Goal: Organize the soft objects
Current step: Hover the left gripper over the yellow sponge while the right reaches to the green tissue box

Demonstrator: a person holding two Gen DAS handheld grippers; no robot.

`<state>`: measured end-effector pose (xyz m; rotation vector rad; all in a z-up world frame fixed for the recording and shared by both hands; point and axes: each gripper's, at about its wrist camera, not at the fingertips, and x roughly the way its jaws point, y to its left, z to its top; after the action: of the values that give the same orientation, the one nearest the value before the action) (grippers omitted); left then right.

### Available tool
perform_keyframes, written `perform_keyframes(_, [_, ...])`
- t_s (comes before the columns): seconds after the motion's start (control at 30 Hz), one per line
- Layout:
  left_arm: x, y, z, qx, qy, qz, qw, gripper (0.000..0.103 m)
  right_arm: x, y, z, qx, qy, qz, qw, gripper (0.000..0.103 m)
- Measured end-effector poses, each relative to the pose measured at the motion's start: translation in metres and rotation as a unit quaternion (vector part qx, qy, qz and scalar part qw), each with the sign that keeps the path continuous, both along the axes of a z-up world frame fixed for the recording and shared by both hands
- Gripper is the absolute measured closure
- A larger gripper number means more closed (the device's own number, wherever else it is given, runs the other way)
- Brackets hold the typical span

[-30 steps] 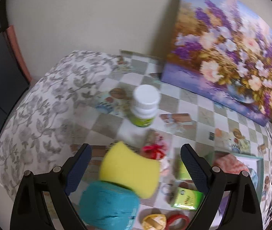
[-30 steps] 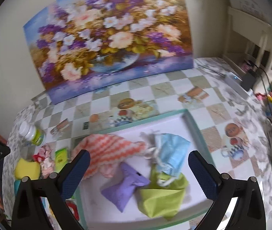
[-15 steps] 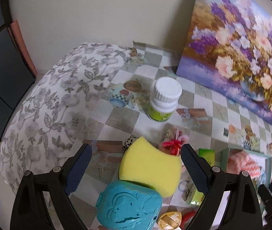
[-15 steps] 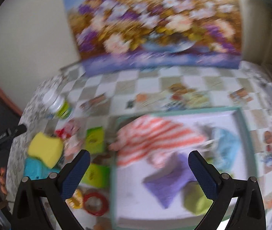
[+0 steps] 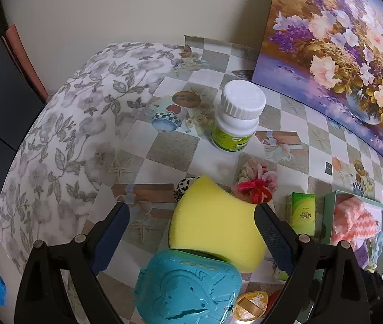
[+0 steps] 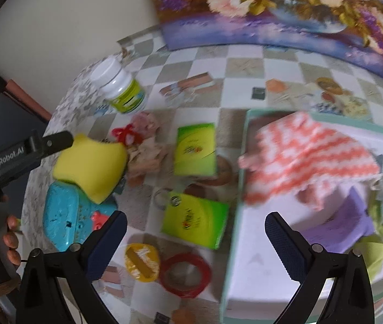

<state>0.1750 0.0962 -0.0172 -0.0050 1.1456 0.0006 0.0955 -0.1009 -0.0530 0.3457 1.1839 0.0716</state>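
Note:
A yellow sponge (image 5: 215, 226) leans on a turquoise plastic case (image 5: 188, 286); both also show in the right wrist view, the sponge (image 6: 91, 167) and the case (image 6: 64, 221). My left gripper (image 5: 191, 229) is open with its fingers on either side of the sponge, above it. A pink and red scrunchie bundle (image 5: 256, 183) lies just behind. My right gripper (image 6: 195, 240) is open and empty above the table's middle. The white tray (image 6: 259, 264) with a teal rim holds an orange-striped cloth (image 6: 310, 156), a purple pouch (image 6: 337, 229), a blue cloth and a green cloth.
A white pill bottle (image 5: 237, 116) stands behind the sponge. Two green packets (image 6: 195, 148) (image 6: 194, 221), a yellow tape roll (image 6: 141, 262) and a red ring (image 6: 184, 275) lie left of the tray. A flower painting (image 5: 334, 35) leans on the wall.
The left gripper has drawn back and shifted left, so the sponge now sits between its fingers. The right gripper has swung left from over the tray to over the table's middle.

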Motion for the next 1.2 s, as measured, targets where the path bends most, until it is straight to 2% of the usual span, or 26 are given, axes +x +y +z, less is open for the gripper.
perform_keyframes(0.4, [0.003, 0.008, -0.008, -0.008, 0.012, 0.002, 0.9999, 0.009, 0.004, 0.016, -0.012, 0.022, 0.02, 0.019, 0.999, 0.0])
perform_keyframes(0.6, [0.004, 0.011, -0.008, -0.013, 0.011, 0.007, 0.9998, 0.009, 0.007, 0.021, -0.02, -0.006, 0.038, 0.022, 0.999, 0.0])
perform_keyframes(0.77, [0.004, 0.011, -0.007, -0.016, 0.01, 0.007, 0.9998, 0.009, 0.009, 0.021, -0.031, -0.01, 0.058, 0.014, 0.998, 0.0])
perform_keyframes(0.93, [0.004, 0.012, -0.007, -0.018, 0.01, 0.009, 0.9997, 0.009, 0.008, 0.024, -0.02, -0.023, 0.038, 0.018, 0.999, 0.0])
perform_keyframes(1.03, [0.005, 0.013, -0.007, -0.021, 0.01, 0.012, 0.9997, 0.009, 0.008, 0.027, -0.015, -0.01, 0.029, 0.025, 0.999, 0.0])
perform_keyframes(1.2, [0.006, 0.017, -0.008, -0.026, 0.012, 0.015, 0.9995, 0.009, 0.01, 0.035, -0.02, -0.004, 0.036, 0.039, 0.999, 0.001])
